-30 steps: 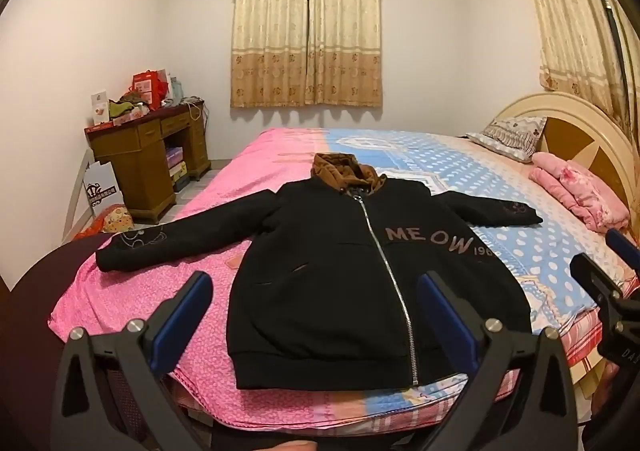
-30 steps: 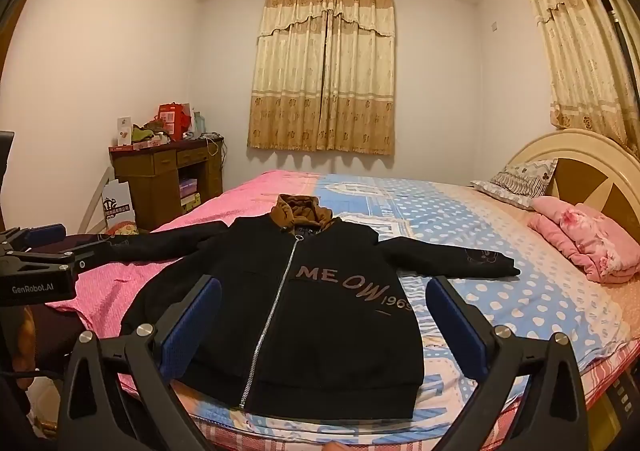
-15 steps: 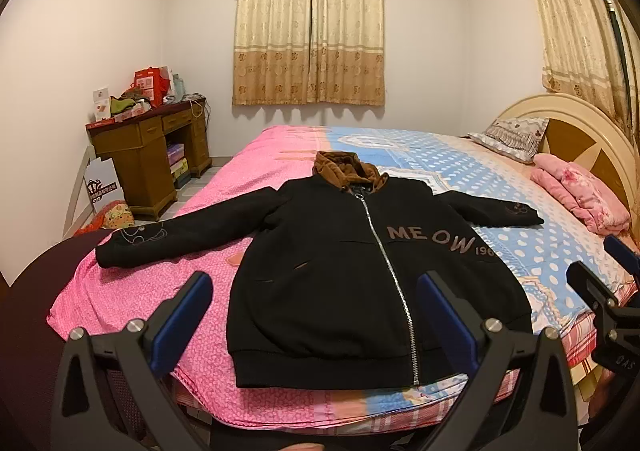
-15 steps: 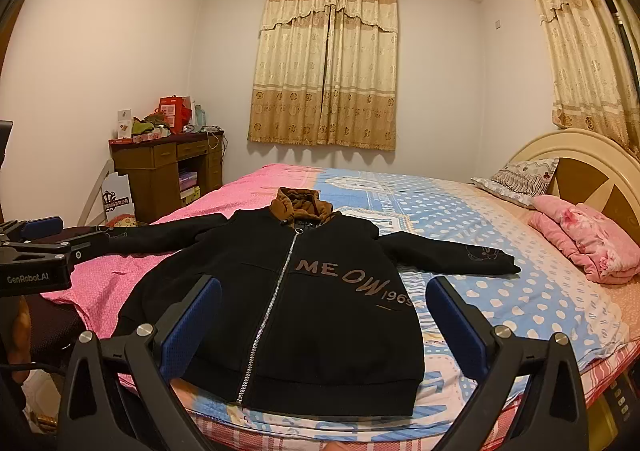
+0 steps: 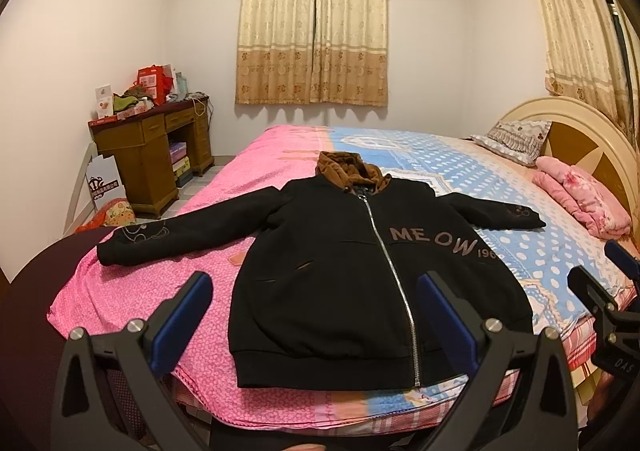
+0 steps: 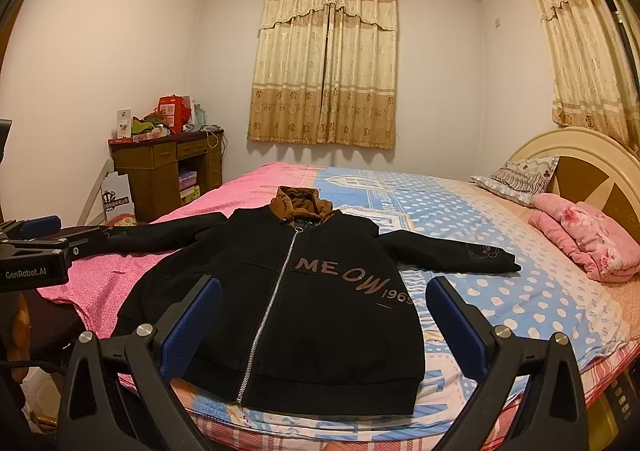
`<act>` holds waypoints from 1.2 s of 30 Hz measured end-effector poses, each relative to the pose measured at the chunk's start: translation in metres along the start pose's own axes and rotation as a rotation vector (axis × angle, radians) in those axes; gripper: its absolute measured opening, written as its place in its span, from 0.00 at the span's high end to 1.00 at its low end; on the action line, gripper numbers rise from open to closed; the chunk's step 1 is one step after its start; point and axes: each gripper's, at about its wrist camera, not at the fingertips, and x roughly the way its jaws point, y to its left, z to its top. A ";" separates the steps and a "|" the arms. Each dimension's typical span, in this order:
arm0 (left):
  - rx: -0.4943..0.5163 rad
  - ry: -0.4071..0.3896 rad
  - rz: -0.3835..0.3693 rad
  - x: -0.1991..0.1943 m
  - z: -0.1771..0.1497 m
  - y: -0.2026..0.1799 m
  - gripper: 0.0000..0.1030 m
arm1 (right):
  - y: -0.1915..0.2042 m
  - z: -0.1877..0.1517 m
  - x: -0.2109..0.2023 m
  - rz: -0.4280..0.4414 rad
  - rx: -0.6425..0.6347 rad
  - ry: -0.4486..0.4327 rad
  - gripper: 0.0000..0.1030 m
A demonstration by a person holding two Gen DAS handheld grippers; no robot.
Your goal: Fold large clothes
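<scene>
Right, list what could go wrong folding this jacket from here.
The black jacket has its hem at the bed edge; a tug toward you could drag it off. Its thick fabric may slip from the open left gripper or right gripper. The brown hood is bunched, so folds may end lumpy.

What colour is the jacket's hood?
Brown; the hood on the black jacket shows best in the right wrist view.

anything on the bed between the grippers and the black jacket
Nothing visible. The black zip-up hooded jacket lies flat on the bed, and both the left gripper and right gripper hover before its hem, jaws open.
</scene>
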 end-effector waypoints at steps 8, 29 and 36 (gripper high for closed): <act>-0.003 0.003 -0.001 0.000 0.000 0.001 0.00 | 0.001 0.001 0.000 0.000 -0.001 0.001 0.01; -0.011 0.002 0.005 0.001 0.001 0.003 0.00 | 0.006 0.000 -0.001 0.005 -0.003 0.004 0.01; -0.011 0.001 0.004 0.001 0.000 0.003 0.00 | 0.011 -0.003 -0.001 0.018 -0.014 0.006 0.01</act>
